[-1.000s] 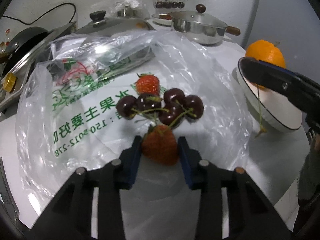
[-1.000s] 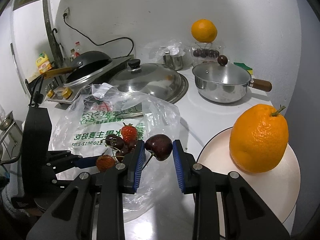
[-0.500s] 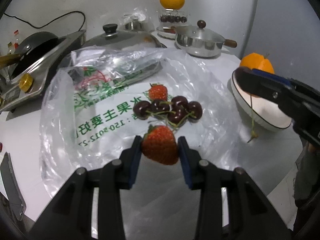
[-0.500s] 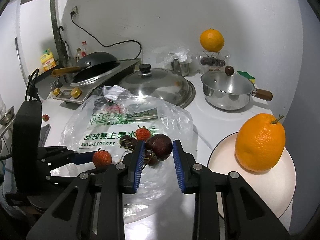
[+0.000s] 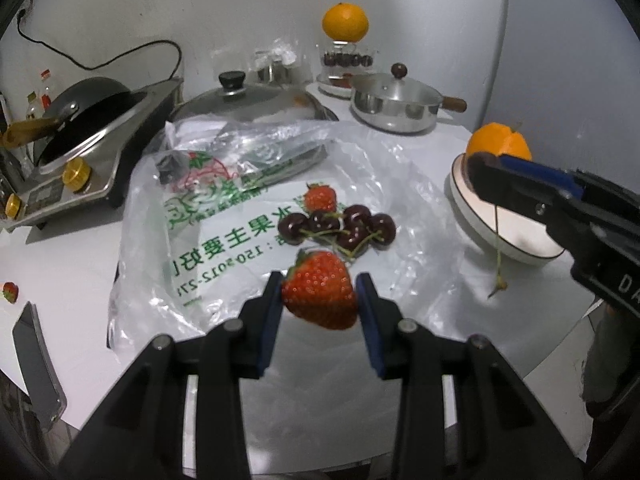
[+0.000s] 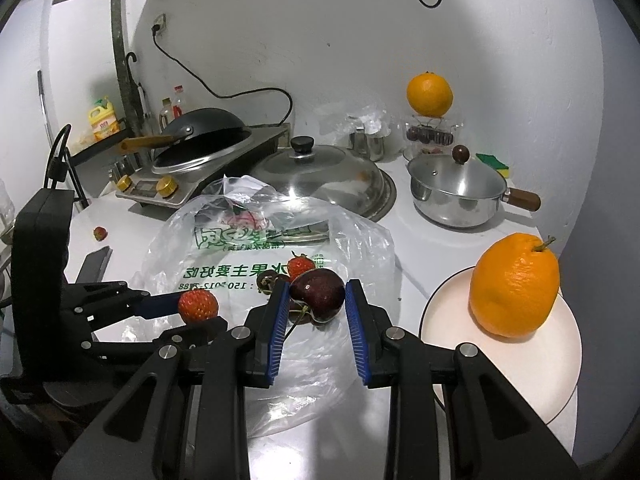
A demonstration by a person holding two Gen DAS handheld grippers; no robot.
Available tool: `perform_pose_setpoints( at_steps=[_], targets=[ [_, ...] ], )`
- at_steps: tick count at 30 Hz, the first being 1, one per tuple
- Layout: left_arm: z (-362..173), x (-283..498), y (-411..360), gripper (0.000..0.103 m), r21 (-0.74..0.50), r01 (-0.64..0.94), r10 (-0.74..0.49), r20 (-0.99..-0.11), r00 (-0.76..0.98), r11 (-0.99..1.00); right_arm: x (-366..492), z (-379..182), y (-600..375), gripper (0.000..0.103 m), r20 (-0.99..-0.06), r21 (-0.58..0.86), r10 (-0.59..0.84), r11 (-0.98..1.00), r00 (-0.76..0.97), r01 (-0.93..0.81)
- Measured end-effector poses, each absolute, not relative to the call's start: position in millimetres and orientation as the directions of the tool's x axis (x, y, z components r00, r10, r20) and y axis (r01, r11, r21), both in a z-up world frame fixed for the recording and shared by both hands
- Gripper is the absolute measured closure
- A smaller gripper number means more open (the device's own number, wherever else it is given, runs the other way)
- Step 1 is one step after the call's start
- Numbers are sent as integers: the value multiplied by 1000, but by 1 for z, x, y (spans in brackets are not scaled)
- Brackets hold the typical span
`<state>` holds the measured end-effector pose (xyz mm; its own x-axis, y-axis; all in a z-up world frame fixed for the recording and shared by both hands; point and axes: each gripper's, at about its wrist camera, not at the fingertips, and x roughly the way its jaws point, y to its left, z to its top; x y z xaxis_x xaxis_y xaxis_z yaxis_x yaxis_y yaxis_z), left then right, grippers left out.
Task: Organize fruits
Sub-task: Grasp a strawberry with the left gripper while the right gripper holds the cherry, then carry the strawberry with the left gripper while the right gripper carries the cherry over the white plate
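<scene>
Gripping strawberry and cherry, both fingers raised.

Red strawberry pinched between left tool pads, leaf end up-left, lifted off the bag. Dark cherry clamped in right tool, stem hanging down. On the bag: a second strawberry and a cluster of dark cherries with tangled green stems, touching each other. Orange with stem stub sits on the white plate. Another orange on a jar at the wall. Small strawberry loose on the desk, far left.
</scene>
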<state>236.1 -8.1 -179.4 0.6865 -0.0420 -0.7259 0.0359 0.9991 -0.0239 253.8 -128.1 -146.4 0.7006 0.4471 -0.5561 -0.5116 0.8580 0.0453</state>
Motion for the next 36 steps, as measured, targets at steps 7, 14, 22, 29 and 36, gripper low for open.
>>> perform_pose_setpoints(
  at_steps=[7, 14, 22, 29, 36],
  targets=[
    [-166, 231, -12, 65, -18, 39, -41, -702, 711, 999, 246, -140, -135, 72, -541, 39, 440, 865, 717, -501],
    [-156, 230, -19, 65, -9, 47, -41, -684, 728, 999, 242, -136, -146, 72, -532, 38, 430, 872, 729, -487],
    [-149, 232, -33, 65, 0, 57, -42, -675, 736, 998, 242, -134, -162, 72, -526, 39, 421, 880, 739, -474],
    [-148, 240, -53, 65, 12, 81, -51, -677, 734, 997, 244, -135, -185, 72, -523, 52, 404, 894, 750, -445],
    [-150, 250, -78, 65, 13, 110, -72, -685, 725, 994, 248, -139, -211, 72, -528, 63, 383, 908, 758, -414]
  ],
)
